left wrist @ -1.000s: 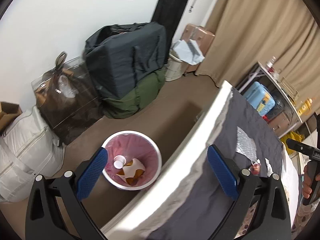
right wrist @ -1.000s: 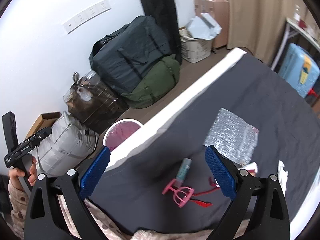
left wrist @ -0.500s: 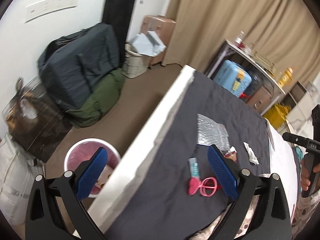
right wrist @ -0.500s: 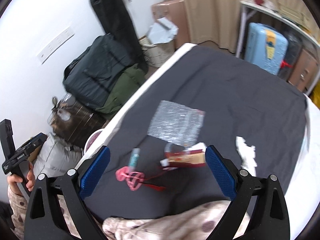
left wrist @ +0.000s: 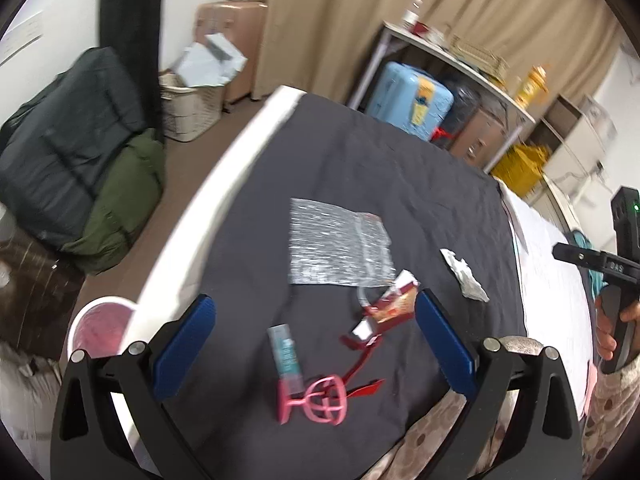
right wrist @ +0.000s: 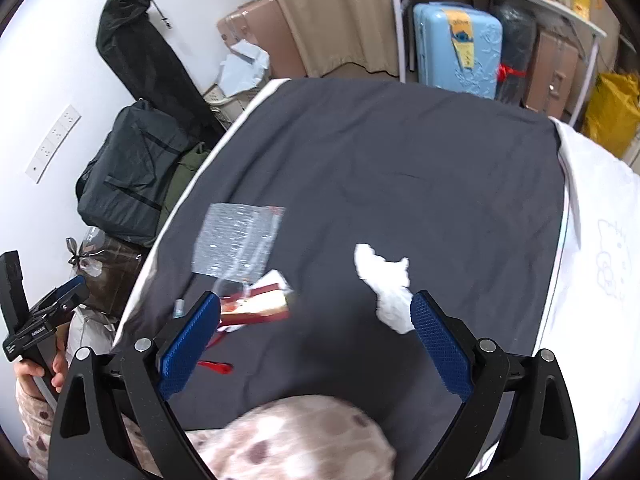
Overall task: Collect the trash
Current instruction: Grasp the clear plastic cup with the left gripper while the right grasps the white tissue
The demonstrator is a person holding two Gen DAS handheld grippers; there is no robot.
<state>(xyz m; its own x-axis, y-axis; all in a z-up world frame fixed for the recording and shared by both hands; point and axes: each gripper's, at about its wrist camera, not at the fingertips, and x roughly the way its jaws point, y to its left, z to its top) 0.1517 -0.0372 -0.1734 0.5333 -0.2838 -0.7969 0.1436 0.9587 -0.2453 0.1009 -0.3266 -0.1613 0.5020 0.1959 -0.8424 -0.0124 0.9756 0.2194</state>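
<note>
Both grippers, left (left wrist: 312,338) and right (right wrist: 314,334), gape wide, empty. Tissue (right wrist: 386,286): light, soft, crushable; pinch its bunched middle.

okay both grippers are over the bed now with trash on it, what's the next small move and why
Probably lower the right gripper onto the crumpled tissue. Both grippers are open and hold nothing, and the tissue lies loose on the dark sheet, just ahead of the right fingers, apart from the wrapper. The bin waits on the floor beside the bed.
</note>
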